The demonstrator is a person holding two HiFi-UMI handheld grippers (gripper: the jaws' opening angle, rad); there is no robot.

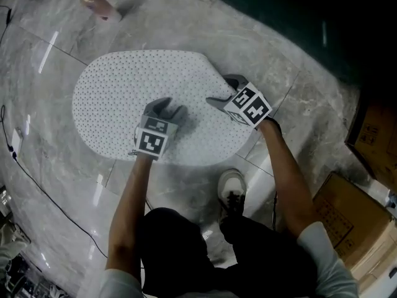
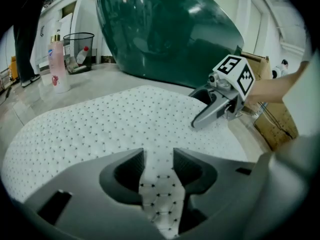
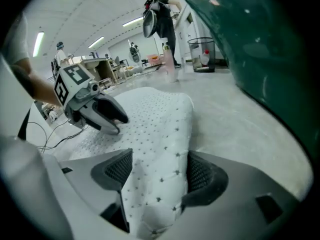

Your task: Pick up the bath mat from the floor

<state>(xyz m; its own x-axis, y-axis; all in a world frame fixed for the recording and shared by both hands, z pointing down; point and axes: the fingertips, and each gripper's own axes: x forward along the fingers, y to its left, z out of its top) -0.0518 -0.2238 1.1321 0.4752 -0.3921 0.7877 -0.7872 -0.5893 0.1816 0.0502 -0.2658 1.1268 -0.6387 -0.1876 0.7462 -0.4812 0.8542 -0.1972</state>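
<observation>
The white quilted bath mat lies flat on the grey marble floor. My left gripper rests on its near middle. In the left gripper view the jaws pinch a raised ridge of the mat, and both pads touch it. My right gripper is at the mat's right edge. In the right gripper view its jaws stand wide around the lifted, bunched mat edge, which fills the gap between them. Each gripper shows in the other's view: the right gripper and the left gripper.
A pink bottle stands on the floor beyond the mat, with a wire waste basket near it. A dark green tub rises behind. Cardboard boxes sit at the right, a cable at the left. The person's shoe is by the mat's near edge.
</observation>
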